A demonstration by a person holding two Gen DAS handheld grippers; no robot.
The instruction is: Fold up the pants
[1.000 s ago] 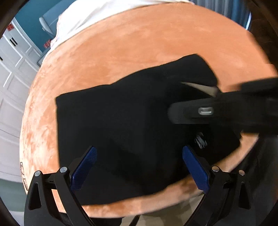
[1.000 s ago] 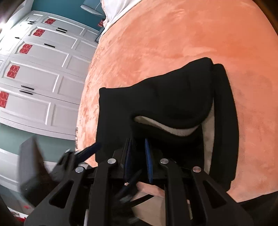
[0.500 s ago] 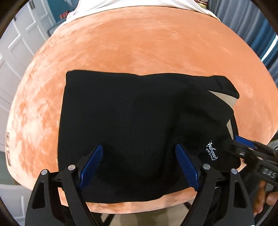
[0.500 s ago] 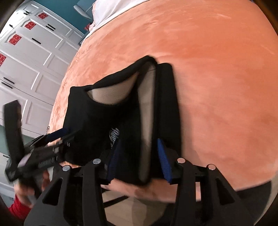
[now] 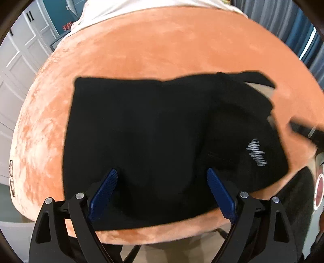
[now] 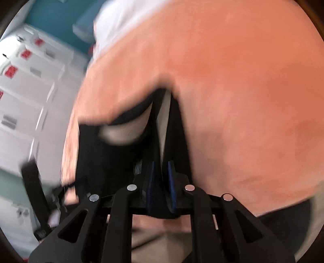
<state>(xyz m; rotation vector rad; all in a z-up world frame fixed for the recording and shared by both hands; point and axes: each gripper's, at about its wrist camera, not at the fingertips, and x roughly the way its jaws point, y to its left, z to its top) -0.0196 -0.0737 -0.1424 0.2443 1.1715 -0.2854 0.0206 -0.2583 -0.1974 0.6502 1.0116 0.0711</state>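
Observation:
Black pants (image 5: 151, 121) lie folded on an orange plush bed cover (image 5: 162, 50), a white logo (image 5: 257, 153) showing near their right end. My left gripper (image 5: 162, 172) hovers over the near half of the pants; its jaws are opening and the blue pads touch nothing. At the right edge of the left wrist view my right gripper (image 5: 303, 129) appears as a dark blur. My right gripper (image 6: 161, 164) is closing, its pads pinching a raised fold of the pants (image 6: 97, 157) at the waist, where the beige lining (image 6: 121, 133) shows.
White panelled cupboards (image 5: 12, 70) stand to the left of the bed. White bedding (image 5: 141, 6) lies at the far end and blue curtains (image 5: 299, 30) hang at the back right. The orange bed cover (image 6: 243, 81) stretches bare to the right of the pants.
My right gripper's jaws, spread around the waist fold half a second ago, have closed on it and drawn it up. The left gripper stays open, shifted a little over the pants.

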